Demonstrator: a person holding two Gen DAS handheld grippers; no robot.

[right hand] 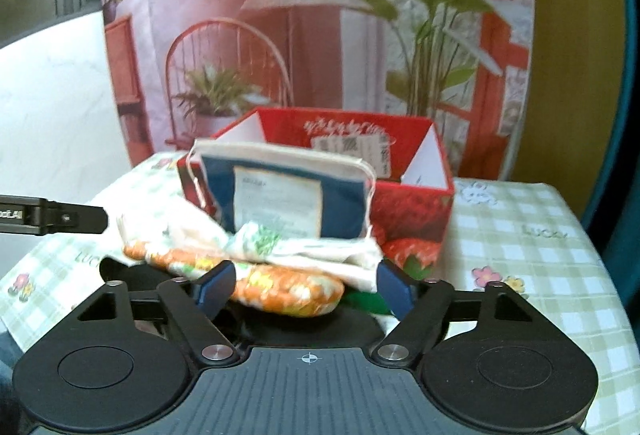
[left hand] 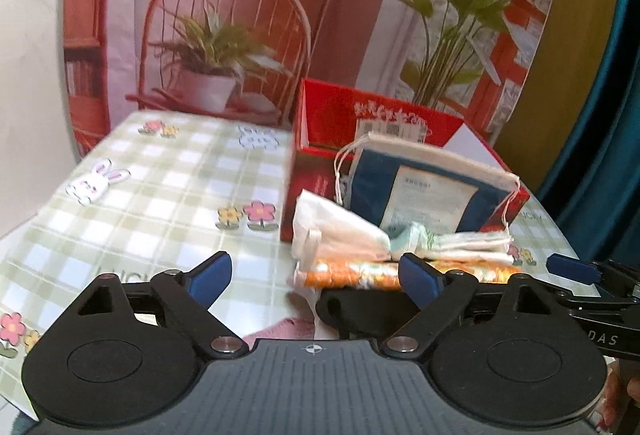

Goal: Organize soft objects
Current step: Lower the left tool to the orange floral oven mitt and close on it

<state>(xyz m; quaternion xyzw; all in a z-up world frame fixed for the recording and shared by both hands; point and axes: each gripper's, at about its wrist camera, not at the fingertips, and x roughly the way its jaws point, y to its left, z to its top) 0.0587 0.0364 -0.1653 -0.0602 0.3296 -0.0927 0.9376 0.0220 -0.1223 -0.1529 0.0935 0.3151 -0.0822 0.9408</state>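
Soft items heaped on the checked tabletop [left hand: 160, 171] against the near wall of an open red box [left hand: 320, 115]. An orange floral roll [right hand: 288, 289] lies foremost, beneath folded white cloths [left hand: 340, 235] and a green-printed bundle [right hand: 260, 235]; a blue-and-white drawstring pouch [left hand: 424, 191] leans upright on the box wall behind them.

The left gripper [left hand: 316, 275] has its fingers [left hand: 212, 271] spread, with nothing between them, short of the roll's end. The right gripper [right hand: 304, 287] also stands unclenched, its fingers [right hand: 214, 287] flanking the roll without visibly pressing it.

Judged from appearance, all pieces are light, limp and compressible, not fragile. The roll probably sags if taken at one end, so a pinch across its middle seems best. The cloths likely unfold when lifted; the pouch is best pinched at its top hem.
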